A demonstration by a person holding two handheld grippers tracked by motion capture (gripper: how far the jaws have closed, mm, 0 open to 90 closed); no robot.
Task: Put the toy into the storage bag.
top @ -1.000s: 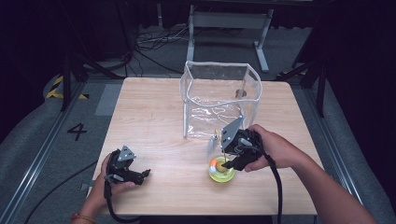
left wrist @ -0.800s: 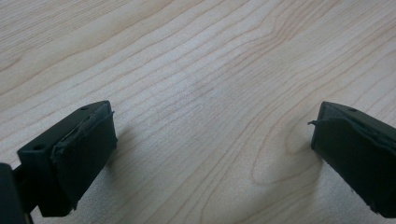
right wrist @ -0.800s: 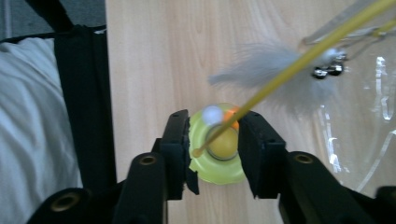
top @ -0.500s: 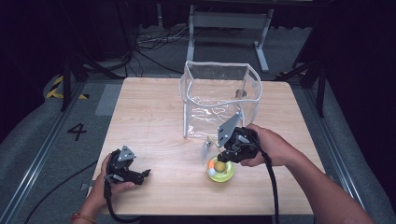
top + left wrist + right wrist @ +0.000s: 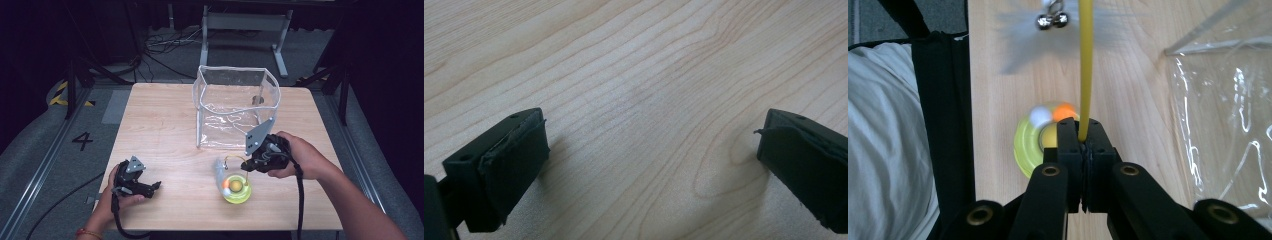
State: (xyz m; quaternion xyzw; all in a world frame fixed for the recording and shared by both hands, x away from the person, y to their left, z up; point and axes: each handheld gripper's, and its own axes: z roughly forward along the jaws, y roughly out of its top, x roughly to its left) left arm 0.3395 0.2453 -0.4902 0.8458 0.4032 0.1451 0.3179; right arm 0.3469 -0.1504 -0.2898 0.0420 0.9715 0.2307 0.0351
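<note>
A yellow-green round toy base (image 5: 236,192) holding an orange ball and a white ball sits on the wooden table (image 5: 160,130) near its front edge. A thin yellow wand (image 5: 236,158) arches up from the base to a grey feather (image 5: 220,172). My right gripper (image 5: 248,168), just right of and above the base, is shut on the wand. In the right gripper view the yellow wand (image 5: 1084,65) runs up from my right gripper (image 5: 1083,141) to small bells (image 5: 1053,19), with the base (image 5: 1029,146) below. My left gripper (image 5: 151,186) rests open at the front left; the left gripper (image 5: 651,150) spans bare wood.
A clear plastic bag-like container (image 5: 235,107) stands open-topped at the back middle of the table, close behind the right hand; its wall (image 5: 1228,100) shows at the right in the right gripper view. The table's front edge lies close to the toy.
The right gripper has drawn back up and to the right from over the toy base, holding the wand, and the feather has swung out to the left. The left gripper has not moved.
</note>
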